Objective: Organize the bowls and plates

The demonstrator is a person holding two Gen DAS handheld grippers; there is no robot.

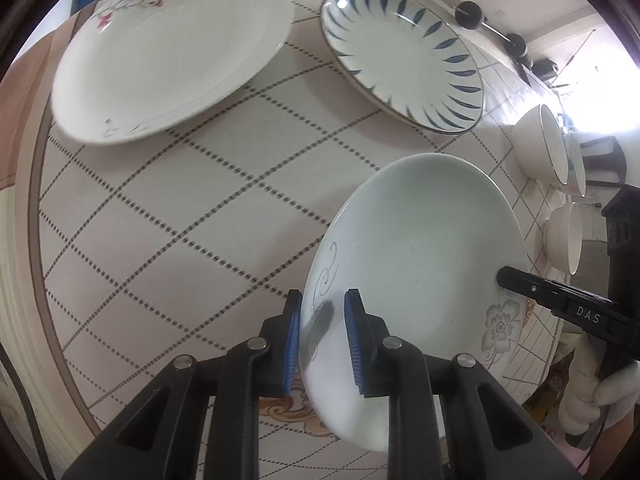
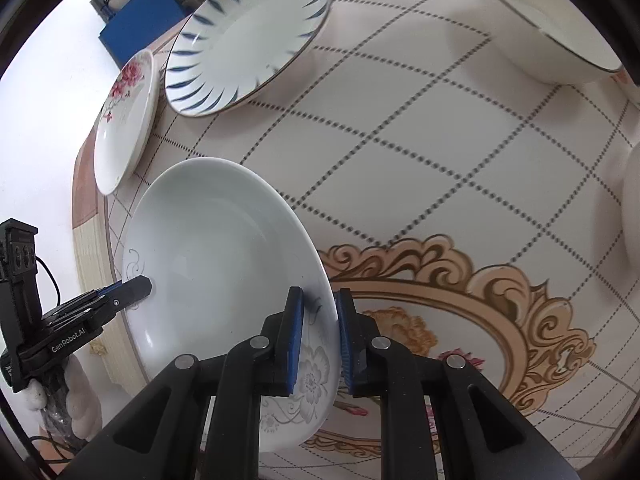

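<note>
Both grippers clamp opposite rims of the grey-flower plate [image 1: 416,248]: left gripper [image 1: 322,344], right gripper [image 2: 320,344], jaws narrow on its edge, keeping it level above the bench [image 1: 180,220] for carrying.

A: Held plate [image 1: 416,232]? 
B: Pale white, grey flower + swirls. Far plate [image 1: 400,52]: white w/ dark blue leaf strokes.
A: Left one [image 1: 168,52]? 
B: White, pink blooms. Tablecloth [image 1: 192,216]: cream, dotted grid, prob. brown.

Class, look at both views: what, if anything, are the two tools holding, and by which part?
Both hold one plate, the pale one with a grey flower. The left tool and the right tool each clamp its rim, on opposite sides.
</note>
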